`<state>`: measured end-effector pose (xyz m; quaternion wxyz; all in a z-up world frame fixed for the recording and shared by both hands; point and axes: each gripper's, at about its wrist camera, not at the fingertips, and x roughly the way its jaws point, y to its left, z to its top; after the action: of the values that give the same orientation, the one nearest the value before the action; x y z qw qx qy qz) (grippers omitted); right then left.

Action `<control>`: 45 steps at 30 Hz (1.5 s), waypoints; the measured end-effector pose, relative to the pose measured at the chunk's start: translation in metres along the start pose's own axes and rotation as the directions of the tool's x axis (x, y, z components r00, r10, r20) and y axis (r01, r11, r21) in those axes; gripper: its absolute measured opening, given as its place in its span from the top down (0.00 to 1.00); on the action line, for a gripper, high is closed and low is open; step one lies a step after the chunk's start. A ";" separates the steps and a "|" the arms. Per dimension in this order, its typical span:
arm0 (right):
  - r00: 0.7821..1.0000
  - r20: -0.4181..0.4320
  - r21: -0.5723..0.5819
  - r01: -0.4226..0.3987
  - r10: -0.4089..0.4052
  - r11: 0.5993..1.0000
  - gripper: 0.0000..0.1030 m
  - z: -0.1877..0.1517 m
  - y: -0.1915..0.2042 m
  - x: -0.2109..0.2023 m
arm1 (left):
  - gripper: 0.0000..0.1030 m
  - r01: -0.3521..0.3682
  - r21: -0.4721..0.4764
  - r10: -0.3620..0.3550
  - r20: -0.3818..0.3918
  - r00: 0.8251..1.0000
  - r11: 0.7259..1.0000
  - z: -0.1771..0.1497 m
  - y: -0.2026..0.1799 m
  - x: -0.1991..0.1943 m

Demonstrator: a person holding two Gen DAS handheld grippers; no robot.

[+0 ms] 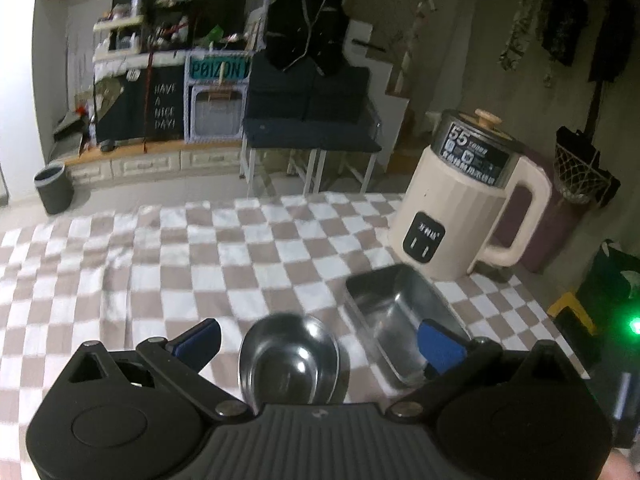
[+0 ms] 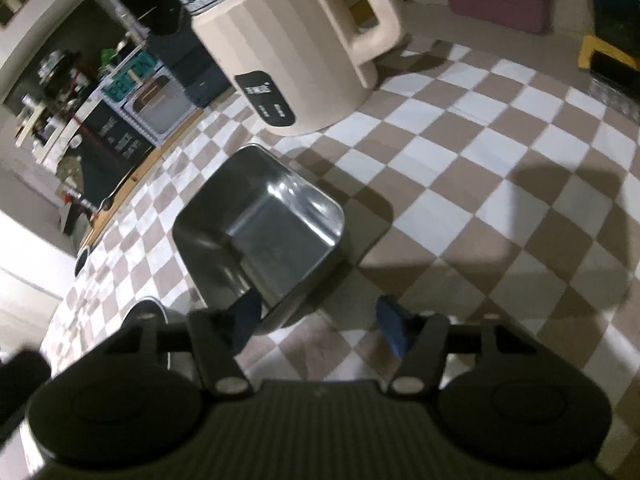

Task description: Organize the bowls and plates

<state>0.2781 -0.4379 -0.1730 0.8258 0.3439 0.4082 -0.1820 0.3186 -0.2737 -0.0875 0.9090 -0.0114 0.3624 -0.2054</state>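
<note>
A round steel bowl sits on the checkered cloth between the blue fingers of my left gripper, which is open around it without touching. A rectangular steel container lies just right of the bowl, partly behind the right finger. In the right wrist view the same container lies ahead of my right gripper, which is open; its left finger stands at the container's near corner. The round bowl's rim shows at the lower left, mostly hidden by the gripper body.
A cream electric kettle stands behind the container at the table's far right, also in the right wrist view. The checkered tablecloth covers the table. A blue bench and a grey bin stand beyond the far edge.
</note>
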 end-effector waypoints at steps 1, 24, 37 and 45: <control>1.000 0.006 -0.008 -0.007 0.007 1.000 0.47 0.002 -0.001 -0.002 | 0.00 -0.005 0.019 0.004 0.013 1.000 1.000 0.001 -0.002 0.002; 0.993 0.098 -0.252 0.082 -0.059 0.964 0.97 0.014 -0.023 -0.022 | 0.43 0.157 0.025 -0.152 -0.120 0.981 0.987 -0.018 -0.011 0.047; 0.994 0.098 -0.283 0.063 -0.036 0.957 0.97 0.014 -0.029 -0.024 | 0.84 0.153 -0.035 -0.157 -0.201 0.967 0.988 -0.020 -0.028 0.080; 0.998 0.065 -0.267 0.032 -0.015 0.963 0.97 0.012 -0.030 -0.024 | 0.96 0.136 -0.016 -0.136 -0.220 0.966 0.991 -0.024 -0.029 0.086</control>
<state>0.2525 -0.4668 -0.1611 0.8749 0.2185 0.4069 -0.1456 0.3479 -0.3299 -0.1566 0.8469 -0.0137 0.4594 -0.2673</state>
